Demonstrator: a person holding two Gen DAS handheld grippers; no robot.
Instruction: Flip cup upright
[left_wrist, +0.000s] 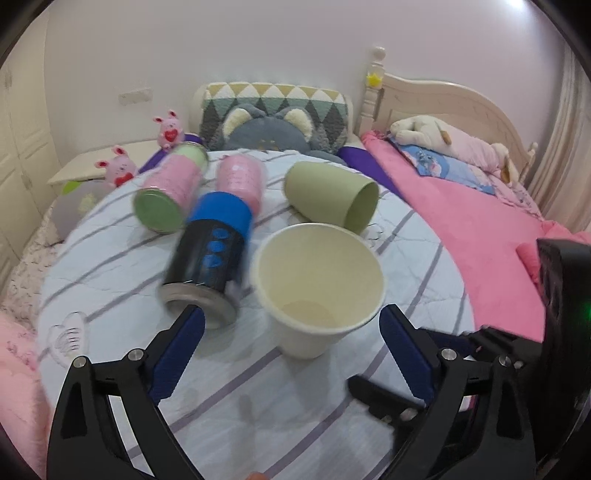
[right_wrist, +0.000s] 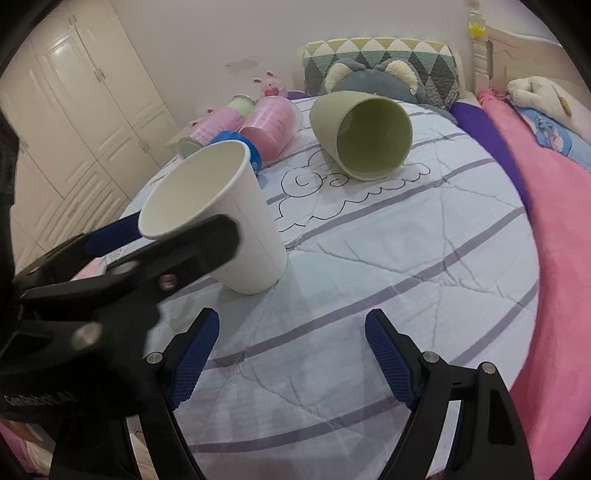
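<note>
A white paper cup (left_wrist: 317, 288) stands mouth up on the striped quilt (left_wrist: 295, 398), leaning a little; it also shows in the right wrist view (right_wrist: 236, 221). My left gripper (left_wrist: 291, 325) is open, its fingers either side of the cup and apart from it. My right gripper (right_wrist: 290, 332) is open and empty, low over the quilt to the right of the cup. A green cup (left_wrist: 332, 197) lies on its side farther back, mouth toward me; it also shows in the right wrist view (right_wrist: 365, 133).
A black and blue can (left_wrist: 210, 251), a pink cup (left_wrist: 240, 181) and a pink and green can (left_wrist: 170, 192) lie on their sides at the back left. Pillows and a grey plush (left_wrist: 266, 133) sit behind. A pink blanket (left_wrist: 480, 229) lies right.
</note>
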